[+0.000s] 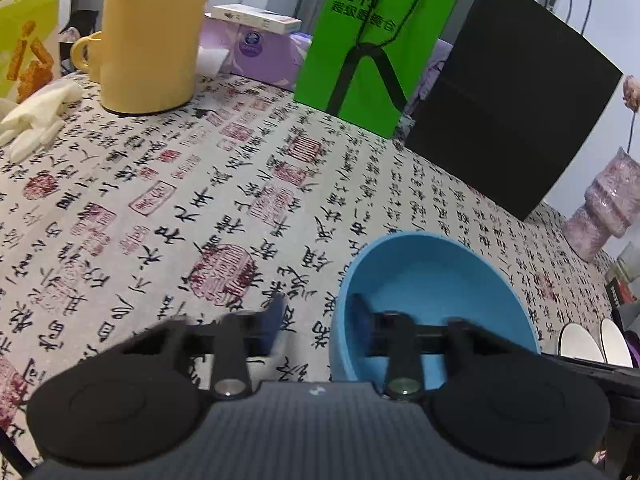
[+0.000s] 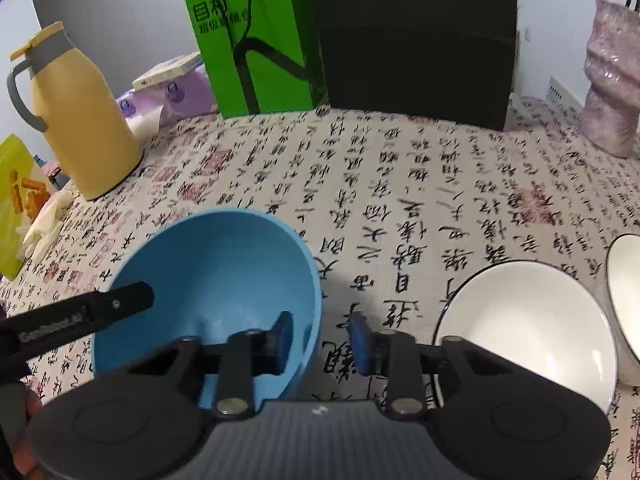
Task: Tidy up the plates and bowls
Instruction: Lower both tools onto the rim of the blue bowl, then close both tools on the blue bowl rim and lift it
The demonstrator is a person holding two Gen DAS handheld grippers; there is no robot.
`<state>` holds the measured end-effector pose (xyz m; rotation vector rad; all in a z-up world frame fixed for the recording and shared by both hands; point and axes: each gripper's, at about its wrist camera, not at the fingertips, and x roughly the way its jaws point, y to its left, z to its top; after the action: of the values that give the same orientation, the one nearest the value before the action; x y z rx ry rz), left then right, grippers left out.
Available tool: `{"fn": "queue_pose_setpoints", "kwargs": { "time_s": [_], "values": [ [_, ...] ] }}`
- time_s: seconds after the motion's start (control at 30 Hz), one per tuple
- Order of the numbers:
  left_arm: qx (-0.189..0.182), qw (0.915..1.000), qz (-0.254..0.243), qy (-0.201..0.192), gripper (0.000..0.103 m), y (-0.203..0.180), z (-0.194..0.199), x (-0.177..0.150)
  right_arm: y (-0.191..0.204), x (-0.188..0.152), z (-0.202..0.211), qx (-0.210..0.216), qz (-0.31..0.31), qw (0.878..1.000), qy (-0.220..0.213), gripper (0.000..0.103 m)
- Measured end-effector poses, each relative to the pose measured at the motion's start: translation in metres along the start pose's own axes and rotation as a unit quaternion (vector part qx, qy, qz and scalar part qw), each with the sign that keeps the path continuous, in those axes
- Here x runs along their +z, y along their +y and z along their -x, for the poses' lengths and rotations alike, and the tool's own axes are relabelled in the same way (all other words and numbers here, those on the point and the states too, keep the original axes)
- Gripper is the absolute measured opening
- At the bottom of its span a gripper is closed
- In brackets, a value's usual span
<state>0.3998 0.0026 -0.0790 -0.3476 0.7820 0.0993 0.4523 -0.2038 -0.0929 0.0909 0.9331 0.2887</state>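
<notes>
A blue bowl point(image 1: 436, 280) point(image 2: 224, 264) stands upright on the calligraphy-print tablecloth. My left gripper point(image 1: 320, 312) is open and straddles the bowl's left rim, one finger inside and one outside. My right gripper point(image 2: 320, 336) is open and straddles the bowl's right rim the same way. The left gripper's finger point(image 2: 100, 308) shows over the bowl's left side in the right wrist view. A white bowl with a dark rim point(image 2: 528, 332) sits to the right of the blue bowl, and a second one point(image 2: 624, 276) lies further right. Both white bowls point(image 1: 592, 340) show at the left view's right edge.
A yellow thermos jug point(image 2: 88, 120) point(image 1: 152, 36) and white gloves point(image 1: 36, 116) are at the left. A green paper bag point(image 2: 256, 40) point(image 1: 372, 48), a black bag point(image 2: 416, 40) point(image 1: 508, 96) and purple tissue packs point(image 1: 256, 52) stand at the back. A pink vase point(image 2: 612, 80) is at the right.
</notes>
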Motion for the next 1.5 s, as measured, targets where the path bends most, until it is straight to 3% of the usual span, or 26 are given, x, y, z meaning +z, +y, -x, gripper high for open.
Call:
{"fn": "queue_pose_setpoints", "kwargs": {
  "time_s": [0.17,0.43,0.8,1.17,1.5],
  "values": [
    [-0.003,0.9994,-0.03,-0.019,0.015,-0.008,0.0,-0.007,0.002,-0.002,-0.002,0.012,0.001,1.0,-0.005,0.01],
    [-0.016,0.999,-0.038,-0.02,0.008,-0.007,-0.001,-0.01,0.002,-0.005,0.0,0.016,0.001,1.0,-0.021,0.009],
    [-0.016,0.9984,-0.037,-0.04,0.008,-0.007,0.008,-0.009,0.003,-0.007,0.009,0.02,-0.005,0.999,-0.038,0.008],
    [-0.012,0.9948,-0.025,-0.098,0.008,-0.006,0.055,-0.001,0.02,-0.005,0.041,0.035,-0.01,0.996,-0.08,0.007],
    [-0.002,0.9918,-0.022,-0.126,0.008,0.008,0.1,-0.004,0.043,-0.016,0.071,0.057,-0.007,0.993,-0.102,0.007]
  ]
}}
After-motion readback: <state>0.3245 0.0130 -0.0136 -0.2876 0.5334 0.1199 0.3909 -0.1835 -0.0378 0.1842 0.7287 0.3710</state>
